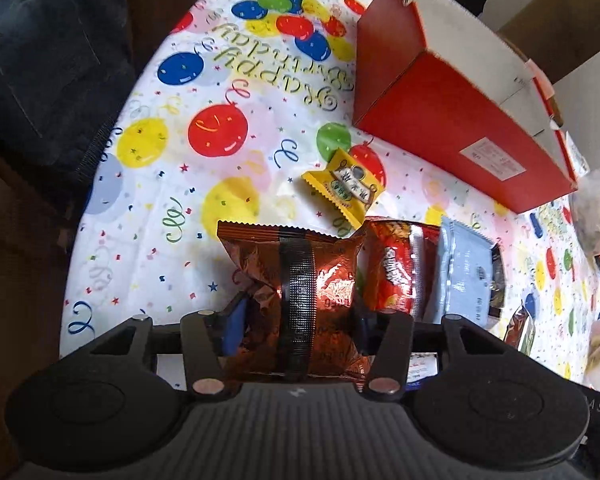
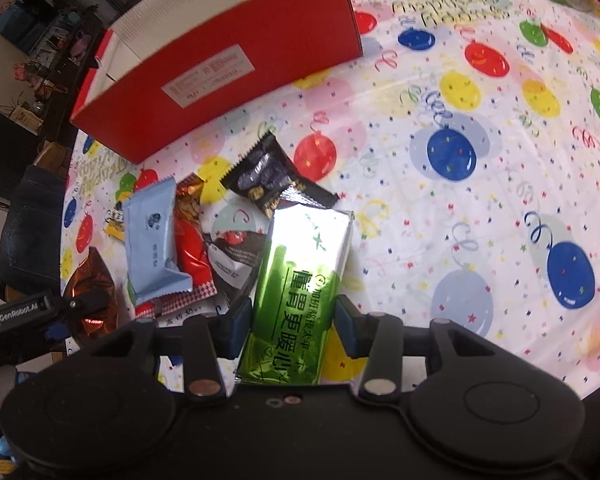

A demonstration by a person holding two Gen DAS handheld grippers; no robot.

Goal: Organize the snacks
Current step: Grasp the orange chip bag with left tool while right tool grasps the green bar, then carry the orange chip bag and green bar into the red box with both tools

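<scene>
The copper bag (image 1: 296, 292) is pinched between the left gripper (image 1: 298, 320) pads, the green bar (image 2: 300, 296) clamped lengthwise in the right gripper (image 2: 290, 326). Both are held above the tablecloth (image 2: 440, 208), seemingly bound for the red box (image 1: 452, 120), which stands open beyond the loose snacks.

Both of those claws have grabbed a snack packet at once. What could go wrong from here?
The left gripper pinches a puffy copper foil bag that already crumples, so whatever is inside might get crushed. The right gripper holds a long, slick green packet near one end only; it may swing or slip. Carried together towards the red box, the two could bump.
</scene>
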